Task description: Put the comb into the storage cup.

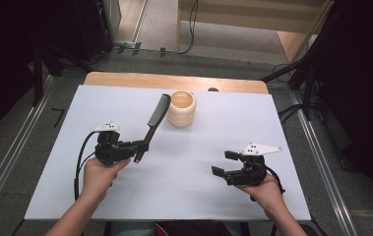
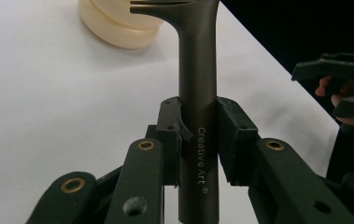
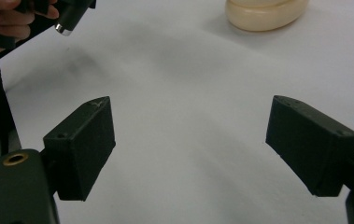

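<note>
A dark comb (image 1: 155, 119) with a long handle (image 2: 198, 93) is lifted off the white table, slanting up toward a cream ribbed cup (image 1: 181, 108). My left gripper (image 1: 141, 146) is shut on the comb's handle, its pads (image 2: 233, 135) pressing both sides near the printed lettering. The cup (image 2: 118, 25) stands upright just beyond the comb's toothed end. At the table's right front, my right gripper (image 1: 222, 163) hovers open with nothing between its fingers (image 3: 83, 144). The cup's base (image 3: 263, 14) lies far ahead of it.
The white table (image 1: 184, 187) rests on a wooden top (image 1: 174, 81) whose strip shows at the far edge. Metal rails run along the floor at both sides, and cables lie on the floor beyond the table.
</note>
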`<state>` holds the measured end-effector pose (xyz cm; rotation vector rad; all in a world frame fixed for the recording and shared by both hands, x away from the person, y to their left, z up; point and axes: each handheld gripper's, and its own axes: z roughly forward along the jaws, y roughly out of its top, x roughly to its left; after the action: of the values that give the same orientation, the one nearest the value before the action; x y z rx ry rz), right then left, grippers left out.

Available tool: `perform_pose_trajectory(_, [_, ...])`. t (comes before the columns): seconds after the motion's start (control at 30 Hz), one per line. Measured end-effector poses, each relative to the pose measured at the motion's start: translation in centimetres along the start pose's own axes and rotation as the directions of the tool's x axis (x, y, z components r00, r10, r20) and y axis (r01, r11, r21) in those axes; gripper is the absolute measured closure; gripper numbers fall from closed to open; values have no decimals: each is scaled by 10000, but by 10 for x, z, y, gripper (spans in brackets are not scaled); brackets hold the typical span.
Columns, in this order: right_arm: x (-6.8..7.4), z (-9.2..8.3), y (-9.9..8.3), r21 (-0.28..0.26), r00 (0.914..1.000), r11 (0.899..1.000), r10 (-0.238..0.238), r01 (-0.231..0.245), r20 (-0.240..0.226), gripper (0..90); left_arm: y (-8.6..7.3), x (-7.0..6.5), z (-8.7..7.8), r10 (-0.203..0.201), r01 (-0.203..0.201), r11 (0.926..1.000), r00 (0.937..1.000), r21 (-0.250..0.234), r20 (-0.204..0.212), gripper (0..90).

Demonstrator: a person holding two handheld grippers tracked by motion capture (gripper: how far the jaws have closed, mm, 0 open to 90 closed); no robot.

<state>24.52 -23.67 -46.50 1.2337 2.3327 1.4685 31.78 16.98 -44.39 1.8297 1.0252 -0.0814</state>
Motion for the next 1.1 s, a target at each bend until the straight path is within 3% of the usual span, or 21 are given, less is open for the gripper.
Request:
perform_pose_trajectory(0.33, [7,11,13,-73,9999,9999,138,-138,50,139,1,6,5,-728,718,9920,9973,-1042,-54,734])
perform_pose_trajectory(0.5, [11,17,20,-139,9998,9999,77,-75,185,140,-1,9,7,-869,833,9890,9959,-1222,-248,734])
perform_pose_trajectory(1.1, [16,47,55,-284,9989,9990,352,-342,323,144,-8,5,23,-492,356,9842,9960,-1736,-745,734])
